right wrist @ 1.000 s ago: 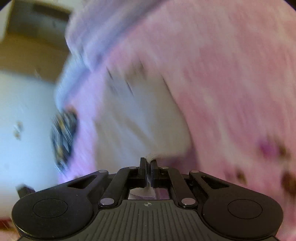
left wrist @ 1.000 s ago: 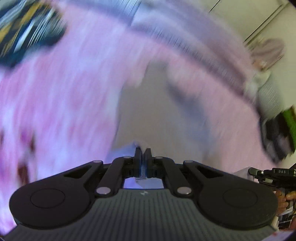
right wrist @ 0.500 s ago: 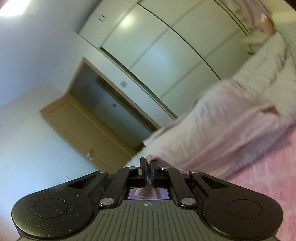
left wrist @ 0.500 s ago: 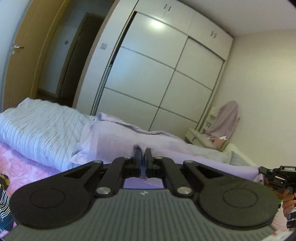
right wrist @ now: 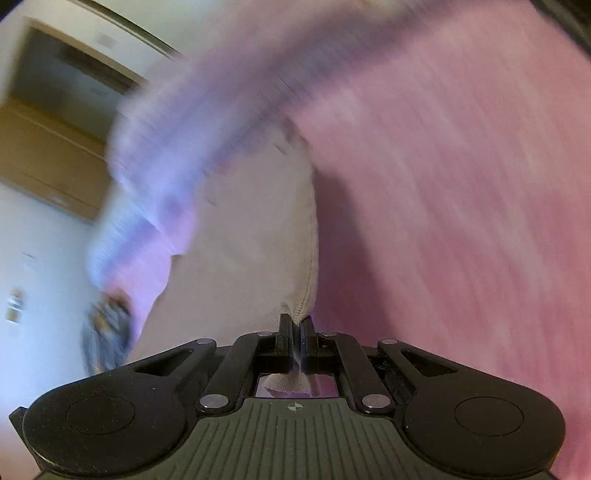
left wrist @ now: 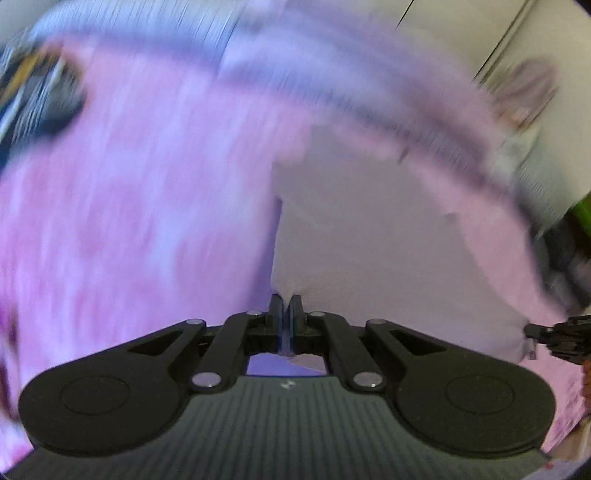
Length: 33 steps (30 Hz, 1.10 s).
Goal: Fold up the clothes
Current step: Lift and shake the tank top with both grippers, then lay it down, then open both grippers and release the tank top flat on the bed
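A pale cream garment (left wrist: pixel 369 240) hangs in front of both cameras, stretched between the two grippers over a pink floral bedspread (left wrist: pixel 147 221). My left gripper (left wrist: pixel 286 306) is shut on one edge of it. My right gripper (right wrist: pixel 295 325) is shut on a seamed edge of the same garment (right wrist: pixel 251 240), and cloth shows between its fingers. Both views are smeared by motion. In the left wrist view the other gripper's black tip (left wrist: pixel 561 334) shows at the right edge, against the garment's far corner.
A lilac blanket (left wrist: pixel 332 74) lies bunched along the far side of the bed. A dark patterned garment (left wrist: pixel 33 96) sits at the bed's left. A wooden door (right wrist: pixel 44 147) and pale wardrobe panels (left wrist: pixel 461 33) stand beyond.
Half a second ago both cameras pointed up at the wardrobe and door; now both have swung down toward the bed, the garment still pinched in each gripper.
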Motion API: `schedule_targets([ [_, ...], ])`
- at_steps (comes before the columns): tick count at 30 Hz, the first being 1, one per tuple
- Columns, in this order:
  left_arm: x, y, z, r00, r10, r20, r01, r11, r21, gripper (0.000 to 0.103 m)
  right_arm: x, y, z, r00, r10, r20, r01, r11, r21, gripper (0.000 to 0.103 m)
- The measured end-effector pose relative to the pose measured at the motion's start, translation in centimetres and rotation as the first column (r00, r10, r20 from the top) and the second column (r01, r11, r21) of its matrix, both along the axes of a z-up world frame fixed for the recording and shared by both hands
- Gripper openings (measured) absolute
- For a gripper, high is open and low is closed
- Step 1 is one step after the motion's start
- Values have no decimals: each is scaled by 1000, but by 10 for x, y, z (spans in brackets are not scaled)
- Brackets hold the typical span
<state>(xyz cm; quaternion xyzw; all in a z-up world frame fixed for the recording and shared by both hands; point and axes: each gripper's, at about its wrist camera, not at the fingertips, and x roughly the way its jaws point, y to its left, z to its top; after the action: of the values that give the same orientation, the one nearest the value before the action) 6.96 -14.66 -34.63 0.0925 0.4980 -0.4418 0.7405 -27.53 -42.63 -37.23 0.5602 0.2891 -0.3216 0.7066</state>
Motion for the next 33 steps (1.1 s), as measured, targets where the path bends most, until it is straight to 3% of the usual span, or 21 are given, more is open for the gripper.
schedule_targets([
  [3, -17, 26, -47, 998, 1, -62, 6, 993, 115, 1, -13, 33, -44, 995, 29, -98, -21, 996, 87, 0],
  [5, -24, 40, -54, 997, 8, -76, 2, 991, 135, 2, -21, 45, -56, 992, 26, -123, -12, 994, 111, 0],
  [8, -20, 57, -49, 993, 48, -104, -34, 989, 141, 3, -37, 56, -56, 993, -9, -122, 25, 991, 132, 10],
  [10, -14, 67, -44, 992, 69, -108, -53, 988, 143, 6, -47, 59, -53, 993, -45, -106, 59, 989, 133, 29],
  [13, -5, 69, -33, 988, 92, -123, -78, 991, 113, 7, -49, 62, -54, 994, -75, -74, 83, 990, 112, 33],
  [17, 1, 58, -45, 983, 87, -161, -75, 994, 82, 18, -37, 65, -60, 993, -109, -33, 112, 991, 67, 34],
  [19, -4, 48, -58, 977, 71, -199, -52, 994, 99, 18, -43, 68, -64, 988, -157, 10, 156, 986, 66, 32],
  [20, -7, 43, -62, 979, 58, -195, -38, 994, 104, 17, -44, 68, -64, 987, -161, 7, 160, 985, 70, 23],
  [21, -10, 40, -60, 984, 37, -176, -19, 994, 104, 11, -42, 67, -64, 989, -150, -12, 151, 985, 83, 0],
  [22, -11, 37, -60, 985, 13, -173, 4, 995, 99, 1, -43, 67, -62, 988, -149, -26, 151, 985, 81, 0],
  [28, -8, 43, -50, 991, -44, -123, 56, 993, 101, 1, -50, 64, -48, 987, -133, -91, 138, 990, 42, 0],
  [30, -11, 39, -61, 992, -65, -111, 83, 982, 171, 2, -39, 65, -58, 985, -65, -162, 75, 996, 54, 0],
  [33, -20, 28, -56, 990, -130, -51, 138, 965, 223, 7, -28, 56, -52, 976, -25, -217, 44, 995, 85, 0],
])
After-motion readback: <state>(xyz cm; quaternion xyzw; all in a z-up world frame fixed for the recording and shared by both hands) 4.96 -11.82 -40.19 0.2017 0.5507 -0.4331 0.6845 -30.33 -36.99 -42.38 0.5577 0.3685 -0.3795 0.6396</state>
